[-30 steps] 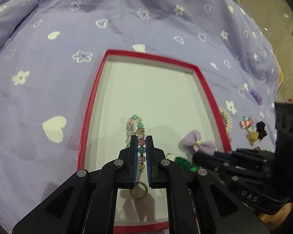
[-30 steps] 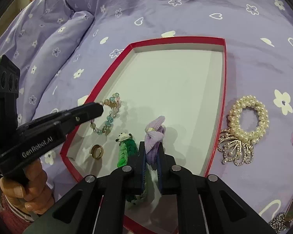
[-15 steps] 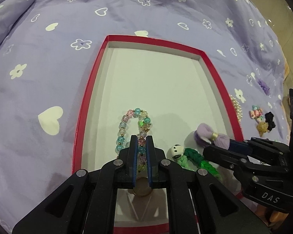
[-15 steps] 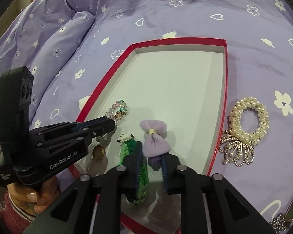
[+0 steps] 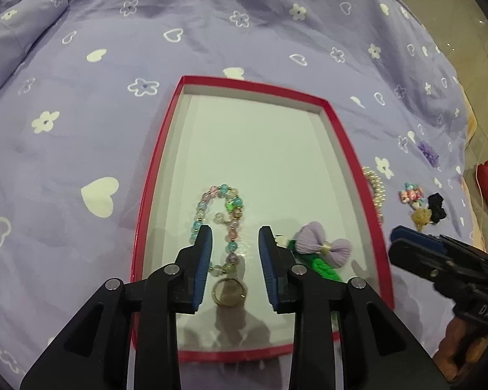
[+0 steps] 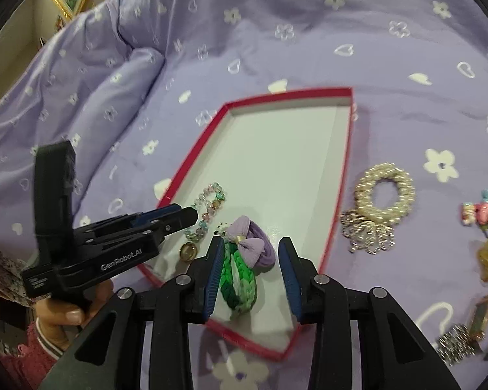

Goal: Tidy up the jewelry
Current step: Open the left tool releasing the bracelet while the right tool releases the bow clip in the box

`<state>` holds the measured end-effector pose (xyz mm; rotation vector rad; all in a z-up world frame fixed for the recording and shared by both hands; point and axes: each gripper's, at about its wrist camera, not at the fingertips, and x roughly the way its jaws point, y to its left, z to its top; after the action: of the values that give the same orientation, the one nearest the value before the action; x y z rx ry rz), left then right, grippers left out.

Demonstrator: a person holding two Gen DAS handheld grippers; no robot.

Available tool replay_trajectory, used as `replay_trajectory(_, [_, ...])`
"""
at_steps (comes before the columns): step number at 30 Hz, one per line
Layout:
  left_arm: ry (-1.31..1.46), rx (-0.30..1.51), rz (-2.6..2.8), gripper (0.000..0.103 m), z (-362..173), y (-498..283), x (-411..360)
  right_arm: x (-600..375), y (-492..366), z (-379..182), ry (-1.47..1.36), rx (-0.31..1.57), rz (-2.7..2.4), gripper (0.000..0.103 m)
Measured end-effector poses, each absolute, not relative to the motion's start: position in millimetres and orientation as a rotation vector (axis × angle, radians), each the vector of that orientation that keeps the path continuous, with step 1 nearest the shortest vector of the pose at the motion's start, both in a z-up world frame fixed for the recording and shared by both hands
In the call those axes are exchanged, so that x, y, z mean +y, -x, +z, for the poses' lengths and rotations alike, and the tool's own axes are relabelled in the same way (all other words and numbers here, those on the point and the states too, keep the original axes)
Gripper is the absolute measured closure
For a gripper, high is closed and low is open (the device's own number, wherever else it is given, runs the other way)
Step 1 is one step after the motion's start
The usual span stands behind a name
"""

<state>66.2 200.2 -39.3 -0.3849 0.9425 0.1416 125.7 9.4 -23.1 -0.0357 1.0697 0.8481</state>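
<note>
Lying loose in the red-rimmed tray [image 5: 336, 123], beaded bracelet [image 5: 226, 224] between the opening, empty left gripper [image 5: 235, 253]; opening right gripper [image 6: 249, 269] hovering over purple bow tie [image 6: 247, 247], touching nothing; pearl bracelet [image 6: 385, 191] lying outside.

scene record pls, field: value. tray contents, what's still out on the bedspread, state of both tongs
tray: red-rimmed box, white floor
in tray: beaded bracelet; gold ring; purple bow hair tie; green braided band
outside, on purple bedspread: pearl scrunchie; silver brooch; watch; small clips
left tongs: opening, bracelet lies between, not gripped
right tongs: opening, above bow, not gripped
</note>
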Motion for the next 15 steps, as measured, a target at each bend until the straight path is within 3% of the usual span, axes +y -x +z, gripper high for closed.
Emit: replay_trajectory(15, [0.306,0.893,0.007,0.062,2.0,-67.1,130.0,-104.5,-124.6,8.1,-0.116,0.989,0.675,0.061])
